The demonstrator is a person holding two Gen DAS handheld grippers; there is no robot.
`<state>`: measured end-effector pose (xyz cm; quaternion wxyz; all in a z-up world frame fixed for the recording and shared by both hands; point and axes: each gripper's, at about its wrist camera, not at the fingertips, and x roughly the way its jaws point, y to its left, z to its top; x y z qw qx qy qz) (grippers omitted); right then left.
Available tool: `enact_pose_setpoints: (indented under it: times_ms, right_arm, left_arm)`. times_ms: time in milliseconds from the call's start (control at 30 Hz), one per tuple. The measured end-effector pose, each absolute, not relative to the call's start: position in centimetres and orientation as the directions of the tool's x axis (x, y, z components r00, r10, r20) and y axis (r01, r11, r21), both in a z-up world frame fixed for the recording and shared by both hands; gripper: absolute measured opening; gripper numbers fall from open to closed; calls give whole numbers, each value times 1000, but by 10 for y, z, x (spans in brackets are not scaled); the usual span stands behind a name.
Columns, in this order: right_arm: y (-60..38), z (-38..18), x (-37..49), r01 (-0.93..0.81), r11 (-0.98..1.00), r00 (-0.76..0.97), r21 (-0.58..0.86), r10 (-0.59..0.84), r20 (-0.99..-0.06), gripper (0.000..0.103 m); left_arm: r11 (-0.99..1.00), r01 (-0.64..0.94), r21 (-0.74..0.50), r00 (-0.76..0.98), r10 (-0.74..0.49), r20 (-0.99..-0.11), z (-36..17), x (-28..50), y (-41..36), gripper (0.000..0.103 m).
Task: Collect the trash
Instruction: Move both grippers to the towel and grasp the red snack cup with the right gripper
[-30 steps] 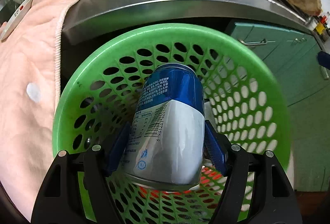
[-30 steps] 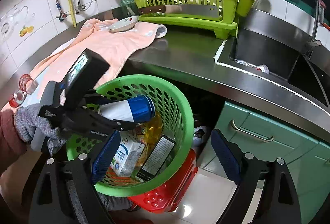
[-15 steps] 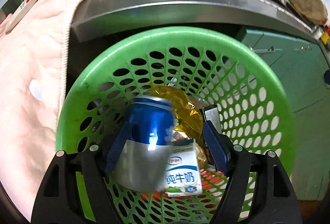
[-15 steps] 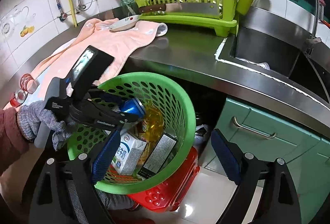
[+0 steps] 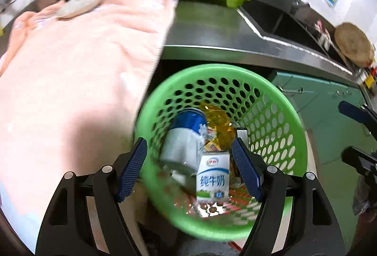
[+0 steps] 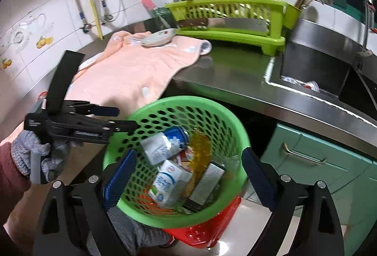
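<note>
Far left in the right wrist view, a grey-gloved hand (image 6: 35, 157) carries the left gripper (image 6: 120, 118), jaws spread wide with nothing between them, its tips at the nine o'clock edge of the round green perforated plastic basket (image 6: 212, 114). At eleven o'clock from the basket a peach-pink towel (image 6: 132, 70) drapes the steel counter (image 6: 235, 72). Inside the basket the blue-and-silver drink can (image 6: 162, 145) lies tilted at ten o'clock, just above the white milk carton (image 6: 169, 183), with a yellow crinkled wrapper (image 6: 200, 147) beside it. The right gripper (image 6: 188, 176) stands wide too, holding nothing. At one o'clock sits the lime-green dish rack (image 6: 235, 20).
</note>
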<state>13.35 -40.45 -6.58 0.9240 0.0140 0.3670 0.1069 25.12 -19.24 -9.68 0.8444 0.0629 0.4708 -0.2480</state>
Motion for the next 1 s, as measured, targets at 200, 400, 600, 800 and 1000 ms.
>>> enact_pose_setpoints:
  times_ms: [200,400,600,800,1000]
  right_arm:
    - [-366,-60,139,-265,959,694,100,262,-671,87]
    - [-317,-58,150,-359,929,665,93,324,-673,88]
    - [-263,-56,166,-458,883,623,101,400,-673,88]
    - [-205,-59,183,-552,827,563,105,462,-685,88]
    - [-150,-57,201,-643,759,503,99,516,-693,88]
  left_arm:
    - [913,384,-135,494,-327,-805,-75,223,-137,75]
    - [952,279,-128,560,-270,-783,-62,197,-79,76]
    - [977,180,-115,608,-202,-768,-55,175,-23,76]
    - [990,78,-116,642,-139,-754,-48,152,35,77]
    - [993,-31,-110,658,-63,-750,-44,127,95,78]
